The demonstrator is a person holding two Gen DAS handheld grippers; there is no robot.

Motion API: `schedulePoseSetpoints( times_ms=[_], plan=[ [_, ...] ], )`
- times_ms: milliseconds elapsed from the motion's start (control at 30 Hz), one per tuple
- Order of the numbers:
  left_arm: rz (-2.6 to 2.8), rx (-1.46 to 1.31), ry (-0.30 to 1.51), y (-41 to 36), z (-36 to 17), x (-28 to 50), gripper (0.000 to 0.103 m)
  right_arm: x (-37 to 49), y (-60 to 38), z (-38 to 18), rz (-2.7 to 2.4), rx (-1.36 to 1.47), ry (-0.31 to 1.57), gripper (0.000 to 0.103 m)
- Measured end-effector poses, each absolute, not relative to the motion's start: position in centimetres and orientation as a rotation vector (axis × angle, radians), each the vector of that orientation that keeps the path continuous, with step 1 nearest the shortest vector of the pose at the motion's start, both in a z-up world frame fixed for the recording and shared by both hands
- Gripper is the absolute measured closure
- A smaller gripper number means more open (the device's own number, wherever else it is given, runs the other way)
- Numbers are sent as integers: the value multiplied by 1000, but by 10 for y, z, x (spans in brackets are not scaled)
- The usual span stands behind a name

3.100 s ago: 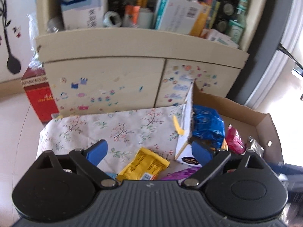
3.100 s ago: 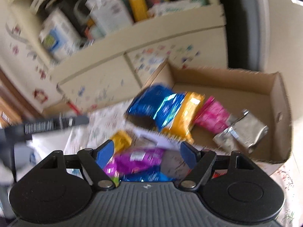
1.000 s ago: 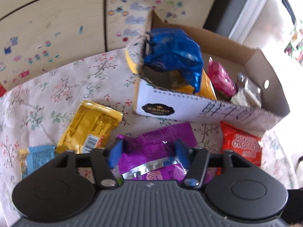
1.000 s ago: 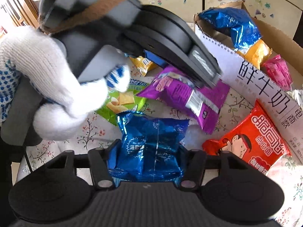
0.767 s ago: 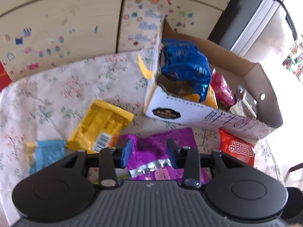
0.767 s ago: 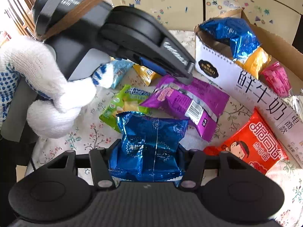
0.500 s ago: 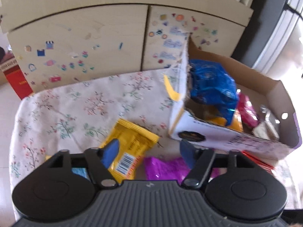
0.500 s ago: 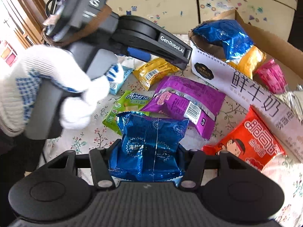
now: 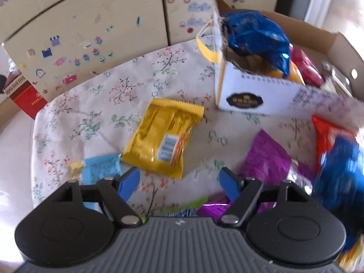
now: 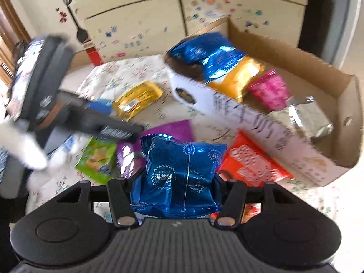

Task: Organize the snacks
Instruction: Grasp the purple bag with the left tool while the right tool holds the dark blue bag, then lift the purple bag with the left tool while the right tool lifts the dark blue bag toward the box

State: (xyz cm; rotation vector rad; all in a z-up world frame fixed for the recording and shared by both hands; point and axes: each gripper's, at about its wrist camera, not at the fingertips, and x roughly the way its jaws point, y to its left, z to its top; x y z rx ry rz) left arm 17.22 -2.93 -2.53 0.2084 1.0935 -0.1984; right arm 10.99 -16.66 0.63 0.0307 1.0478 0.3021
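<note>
Change: left gripper (image 9: 179, 183), a second back nearly shut over the purple pack (image 9: 266, 159), is now off to that pack's left with nothing in it; right gripper (image 10: 177, 182) has carried its blue pack (image 10: 179, 175) up off the cloth (image 9: 95, 113).
Left gripper: jaws opening, blue pads (image 9: 128, 182) set apart, nothing between them but bare cloth; lower centre of the left view.
Right gripper: clamped on the blue pack, a pad on each side edge; lower centre of the right view, with seam and white print facing the camera.
Blue pack, other view: blurred blue shape at the right edge of the left view, over the red pack (image 9: 327, 134).
Yellow pack (image 9: 163, 136): flat on the cloth, barcode side up, centre of the left view, just above the left pads.
Light-blue pack (image 9: 100, 168): touching the yellow pack's lower left corner, partly hidden behind the left gripper.
Purple pack: on the cloth, right of centre in the left view, beside the right pad.
Green pack (image 10: 97, 161): on the cloth, left of the held blue pack in the right view.
Red pack: against the box's white front wall, lower right.
Box (image 10: 238, 118): open carton, upper right in both views; white printed front, brown inside.
In box: blue bag (image 10: 204, 52) at the left end, orange bag (image 10: 236, 77) next, pink pack (image 10: 270, 88), then silver pack (image 10: 309, 116) at the right end.
Cabinet (image 9: 91, 27): behind the cloth, doors covered in small stickers.
Hand (image 10: 20, 145): white-gloved, blurred, at the left edge of the right view, holding the left gripper.
</note>
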Motion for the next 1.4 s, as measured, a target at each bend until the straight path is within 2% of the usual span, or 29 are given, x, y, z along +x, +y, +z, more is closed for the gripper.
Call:
schedulePoseSetpoints(
  times_ms=[367, 767, 833, 867, 900, 1067, 1400],
  plan=[
    [-529, 280, 924, -46, 14, 130, 24, 110, -199, 25, 209, 126, 974, 40],
    [-606, 532, 932, -99, -26, 116, 20, 112, -200, 28, 198, 163, 951, 39],
    [-607, 505, 936, -97, -24, 117, 25, 112, -200, 28, 198, 163, 952, 39],
    [-600, 492, 941, -95, -22, 119, 36, 112, -200, 29, 198, 164, 951, 39],
    [-599, 473, 951, -93, -21, 121, 38, 112, -200, 29, 198, 166, 949, 39],
    [-575, 377, 947, -80, -7, 125, 39, 111, -203, 32, 192, 185, 933, 39],
    [-469, 231, 823, -52, 43, 129, 39, 111, -212, 50, 187, 231, 854, 39]
  ],
)
